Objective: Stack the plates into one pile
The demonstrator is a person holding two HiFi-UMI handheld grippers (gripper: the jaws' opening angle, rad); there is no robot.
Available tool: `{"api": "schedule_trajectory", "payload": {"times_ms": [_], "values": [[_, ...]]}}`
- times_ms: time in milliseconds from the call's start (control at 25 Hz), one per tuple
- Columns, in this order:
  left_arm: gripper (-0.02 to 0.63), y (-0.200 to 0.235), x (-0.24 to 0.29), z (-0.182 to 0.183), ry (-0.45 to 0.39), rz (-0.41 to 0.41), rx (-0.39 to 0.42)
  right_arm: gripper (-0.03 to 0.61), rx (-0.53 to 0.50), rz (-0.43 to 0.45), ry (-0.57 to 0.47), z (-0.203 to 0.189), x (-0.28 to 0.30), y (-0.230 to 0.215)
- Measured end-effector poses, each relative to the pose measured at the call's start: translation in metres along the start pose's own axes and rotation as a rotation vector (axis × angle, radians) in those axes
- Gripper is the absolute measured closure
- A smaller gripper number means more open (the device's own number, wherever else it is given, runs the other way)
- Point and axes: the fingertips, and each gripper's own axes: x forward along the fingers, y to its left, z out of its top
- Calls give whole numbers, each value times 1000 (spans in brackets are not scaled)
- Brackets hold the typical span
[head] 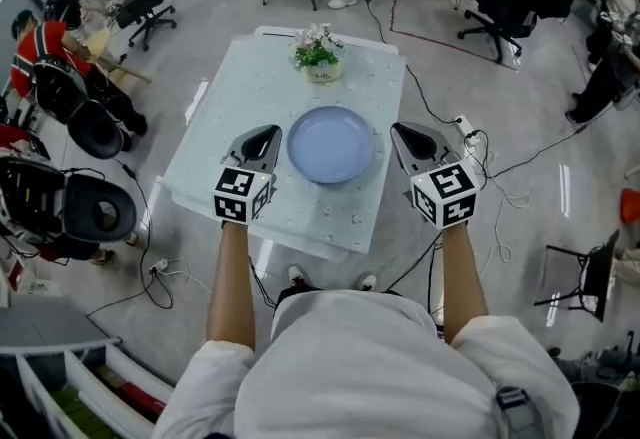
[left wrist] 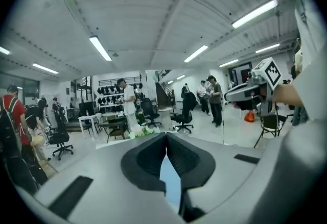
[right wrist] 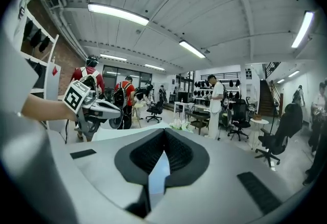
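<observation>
A pale table (head: pixel 228 132) bears a blue plate (head: pixel 331 144) and flowers (head: pixel 318 53).

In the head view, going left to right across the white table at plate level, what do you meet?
left gripper → pale blue round plate → right gripper

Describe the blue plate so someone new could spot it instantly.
Find the square table with the pale cloth, mid-floor. The blue plate lies at its centre, nearer than the flower pot at the far edge. It is the only flat round thing there.
</observation>
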Motion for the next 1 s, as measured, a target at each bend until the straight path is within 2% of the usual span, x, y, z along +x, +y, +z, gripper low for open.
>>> {"api": "schedule_trajectory", "payload": {"times_ms": [120,320,440,640,1000], "values": [[594,22,-17,35,-81,37,12,565,-47,-18,-32,33,10,6],[594,50,-38,80,-130,63,126,565,-97,-43,-75,76,24,24],[594,61,-45,98,-165,57,155,565,-124,-42,-87,95,38,36],[594,68,-46,106,-190,41,182,566,-147,-48,-96,108,50,44],[594,72,-33,102,-202,7,207,565,-162,-65,-70,101,68,41]]}}
